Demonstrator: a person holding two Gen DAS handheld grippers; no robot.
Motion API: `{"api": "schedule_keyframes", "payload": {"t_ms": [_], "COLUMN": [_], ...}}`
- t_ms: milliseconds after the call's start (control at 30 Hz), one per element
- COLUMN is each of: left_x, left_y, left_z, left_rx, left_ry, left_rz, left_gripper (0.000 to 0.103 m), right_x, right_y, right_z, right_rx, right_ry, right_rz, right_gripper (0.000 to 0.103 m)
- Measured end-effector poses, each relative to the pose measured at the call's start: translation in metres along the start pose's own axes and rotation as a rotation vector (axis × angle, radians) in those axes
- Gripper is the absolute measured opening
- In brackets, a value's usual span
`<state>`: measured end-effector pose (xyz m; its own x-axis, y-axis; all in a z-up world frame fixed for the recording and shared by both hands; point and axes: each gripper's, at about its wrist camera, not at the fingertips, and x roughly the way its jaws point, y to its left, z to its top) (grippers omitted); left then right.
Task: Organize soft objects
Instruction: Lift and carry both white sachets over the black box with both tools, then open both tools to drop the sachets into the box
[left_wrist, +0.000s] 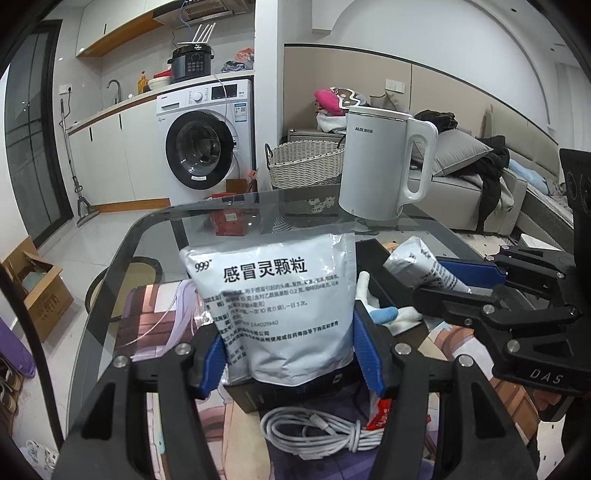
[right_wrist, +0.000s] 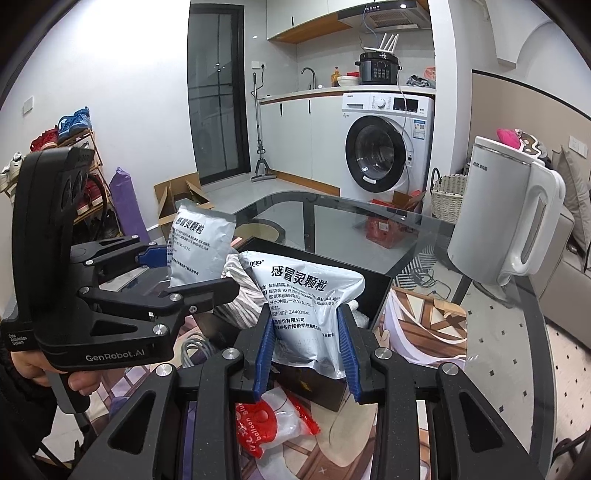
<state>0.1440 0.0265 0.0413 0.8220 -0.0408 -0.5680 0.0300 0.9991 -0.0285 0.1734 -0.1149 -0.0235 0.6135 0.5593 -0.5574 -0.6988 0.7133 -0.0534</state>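
Observation:
My left gripper (left_wrist: 288, 332) is shut on a silver medicine pouch (left_wrist: 273, 291) with black print, held upright above the table. At the right of that view my right gripper (left_wrist: 443, 284) pinches a second silver pouch (left_wrist: 417, 264). In the right wrist view my right gripper (right_wrist: 304, 317) is shut on that pouch (right_wrist: 306, 291) over an open black box (right_wrist: 384, 284). The box holds a striped cloth (right_wrist: 236, 280) and a white and blue plush (left_wrist: 384, 314). The left gripper (right_wrist: 188, 271), in a hand, keeps its pouch (right_wrist: 201, 240) left of the box.
A white electric kettle (left_wrist: 380, 166) stands at the far right of the glass table (left_wrist: 155, 236). A coiled white cable (left_wrist: 317, 432) and a red and white balloon packet (right_wrist: 273, 424) lie on a printed mat (right_wrist: 424, 325) near me.

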Motion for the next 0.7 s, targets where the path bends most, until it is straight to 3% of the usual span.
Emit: {"api": "schedule_keyframes", "payload": {"t_ms": [600, 700], "left_x": [0.029, 0.03], "left_y": [0.005, 0.007], "left_z": [0.004, 0.006], "left_rx": [-0.011, -0.012], "left_ry": [0.034, 0.038], "left_rz": [0.015, 0.016], "left_gripper": [0.06, 0.061], "right_x": [0.058, 0.067], "right_y": [-0.005, -0.003], "right_z": [0.012, 0.011], "right_rx": [-0.042, -0.06], "right_ry": [0.1, 0.122], "right_rz": [-0.04, -0.04], "right_gripper": [0.033, 0.038]}}
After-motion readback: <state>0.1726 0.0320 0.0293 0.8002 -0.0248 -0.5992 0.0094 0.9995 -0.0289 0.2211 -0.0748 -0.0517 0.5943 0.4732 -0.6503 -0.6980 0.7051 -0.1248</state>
